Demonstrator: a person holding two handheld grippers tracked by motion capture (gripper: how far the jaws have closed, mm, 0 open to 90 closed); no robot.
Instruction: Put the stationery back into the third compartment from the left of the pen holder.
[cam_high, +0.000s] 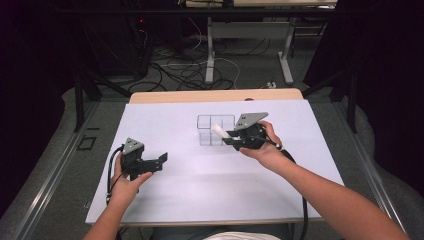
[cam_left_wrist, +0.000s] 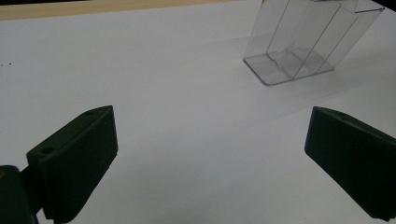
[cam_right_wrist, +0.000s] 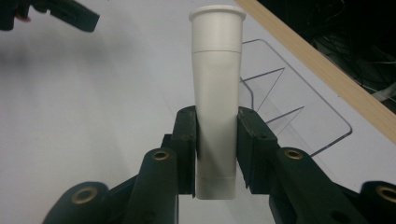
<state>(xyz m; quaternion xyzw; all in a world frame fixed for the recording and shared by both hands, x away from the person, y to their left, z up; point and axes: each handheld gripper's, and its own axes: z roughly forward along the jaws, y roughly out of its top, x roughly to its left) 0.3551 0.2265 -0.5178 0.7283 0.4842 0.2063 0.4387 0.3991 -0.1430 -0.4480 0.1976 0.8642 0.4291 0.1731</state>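
Nearest, low at the left of the high view: left gripper (cam_high: 161, 161), held in a hand (cam_high: 125, 182), jaws spread wide with nothing between them, just above the white worktop (cam_high: 165, 195). In its own view, bare white surface between the two black jaws, clear box (cam_left_wrist: 303, 44) beyond at upper right. Farther in, right of centre: right gripper (cam_high: 226, 137) in the other hand (cam_high: 265, 147), clamped on a white tube (cam_right_wrist: 217, 98). Tube gripped near its lower end, rimmed end pointing away from the jaws, raised off the worktop, just beside the box (cam_high: 216, 130) in the high view. Clear box with inner dividers, standing mid-worktop. Beyond, wooden edge (cam_high: 215, 96), then floor cables (cam_high: 185, 70).
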